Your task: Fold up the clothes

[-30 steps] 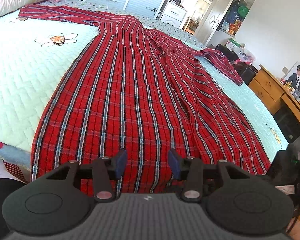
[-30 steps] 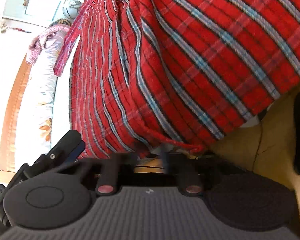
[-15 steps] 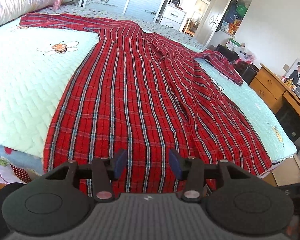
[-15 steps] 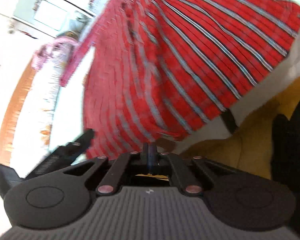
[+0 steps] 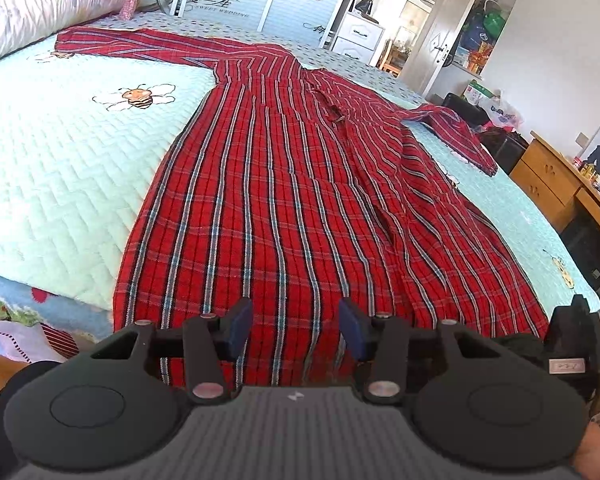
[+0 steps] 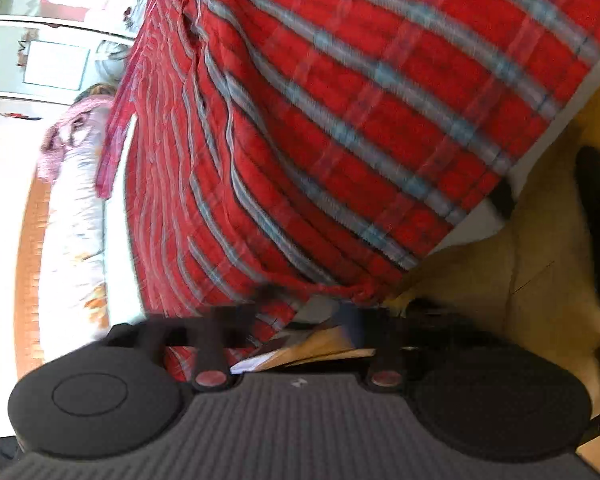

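A long red plaid dress lies face up along the pale mint quilted bed, bodice at the far end. One sleeve reaches out toward the pillows and the other toward the bed's far side. The skirt fans toward the camera and its hem hangs over the near edge.

The left hand-held gripper hovers above the middle of that hem. Its jaws stand about half open with nothing between them, much as they stood a second ago. Compared with a second ago, this view takes in more of the bed and skirt, which now lies flat with only shallow ripples.

The right view is smeared by motion. Half a second ago it had pulled back from the cloth with its jaws plainly together. Now the right hand-held gripper is close against the skirt's corner again, above the tan floor. The jaws read as closed. A bunched bit of hem sits just at the tips, but the blur hides whether it is pinched.

So the garment looks spread and ready, with no fold yet made. The right side seems to be going for the hem corner, probably to start the first fold.
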Tool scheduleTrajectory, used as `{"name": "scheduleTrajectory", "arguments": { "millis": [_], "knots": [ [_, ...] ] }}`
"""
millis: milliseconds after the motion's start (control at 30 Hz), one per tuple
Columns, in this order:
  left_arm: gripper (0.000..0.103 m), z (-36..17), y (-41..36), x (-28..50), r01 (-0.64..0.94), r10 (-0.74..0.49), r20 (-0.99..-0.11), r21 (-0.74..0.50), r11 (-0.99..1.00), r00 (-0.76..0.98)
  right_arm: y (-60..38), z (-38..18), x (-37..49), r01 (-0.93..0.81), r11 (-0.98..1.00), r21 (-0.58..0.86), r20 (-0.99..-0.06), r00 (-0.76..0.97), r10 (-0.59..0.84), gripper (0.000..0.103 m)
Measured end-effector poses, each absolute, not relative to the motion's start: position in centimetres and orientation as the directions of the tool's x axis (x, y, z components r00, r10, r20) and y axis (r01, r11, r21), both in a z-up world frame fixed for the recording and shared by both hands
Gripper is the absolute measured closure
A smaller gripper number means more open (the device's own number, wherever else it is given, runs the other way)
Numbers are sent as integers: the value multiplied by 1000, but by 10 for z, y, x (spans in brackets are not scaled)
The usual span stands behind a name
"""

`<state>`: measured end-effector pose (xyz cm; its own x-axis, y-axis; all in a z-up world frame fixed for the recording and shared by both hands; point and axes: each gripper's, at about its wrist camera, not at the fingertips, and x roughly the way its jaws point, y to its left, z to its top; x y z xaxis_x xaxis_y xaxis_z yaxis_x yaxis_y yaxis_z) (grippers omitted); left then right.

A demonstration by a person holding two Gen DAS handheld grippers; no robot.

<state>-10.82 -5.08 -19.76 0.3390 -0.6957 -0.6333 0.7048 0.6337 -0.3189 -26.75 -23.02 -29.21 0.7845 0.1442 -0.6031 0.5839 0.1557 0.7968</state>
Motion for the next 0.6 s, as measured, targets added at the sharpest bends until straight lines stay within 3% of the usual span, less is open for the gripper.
{"name": "scheduleTrajectory", "arguments": {
  "millis": [200, 333, 467, 567, 600],
  "knots": [
    [53, -196, -49, -110, 705, -702, -627, -326, 630, 337, -224, -249, -298, 540, 231, 809, -566, 822, 59, 103],
    [53, -196, -50, -111, 707, -705, -627, -330, 626, 332, -227, -244, -337, 599, 182, 780, -610, 793, 4, 103],
    [53, -198, -56, -115, 718, -707, -631, -325, 616, 321, -225, -262, -334, 628, 157, 762, -642, 765, 50, 103],
    [52, -195, -54, -115, 721, -708, -623, -316, 617, 332, -224, -244, -328, 575, 223, 787, -594, 804, 24, 94],
    [52, -194, -53, -114, 719, -707, -622, -315, 620, 337, -219, -235, -328, 565, 260, 783, -585, 811, 1, 85]
  ]
}}
